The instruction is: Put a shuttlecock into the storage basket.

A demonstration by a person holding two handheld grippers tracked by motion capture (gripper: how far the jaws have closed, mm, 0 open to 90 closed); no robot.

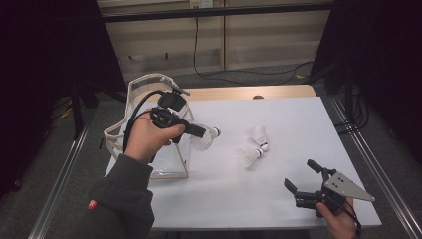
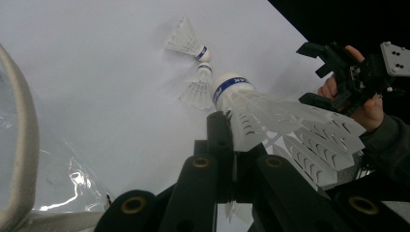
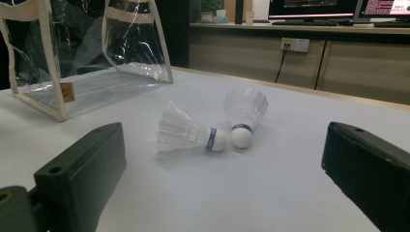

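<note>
A white shuttlecock [image 1: 207, 140] [image 2: 275, 121] with a blue band is pinched by its feather skirt in my left gripper [image 1: 200, 132] [image 2: 231, 145], which is shut on it just right of the clear bag [image 1: 133, 94] [image 2: 19, 145] [image 3: 48, 63]. Two more shuttlecocks lie side by side mid-table: one [image 1: 259, 136] [image 2: 186, 41] [image 3: 245, 112] farther away, one [image 1: 249, 157] [image 2: 198, 92] [image 3: 191, 133] nearer. My right gripper [image 1: 301, 177] [image 3: 225, 162] [image 2: 321, 72] is low at the table's front right, open, its jaws wide apart and aimed at that pair.
The bag is see-through plastic with cream trim and handles, standing open at the left edge of the white table [image 1: 278, 114]. Metal rails run along both sides of the table. A wooden strip [image 1: 239, 92] shows at the table's far edge.
</note>
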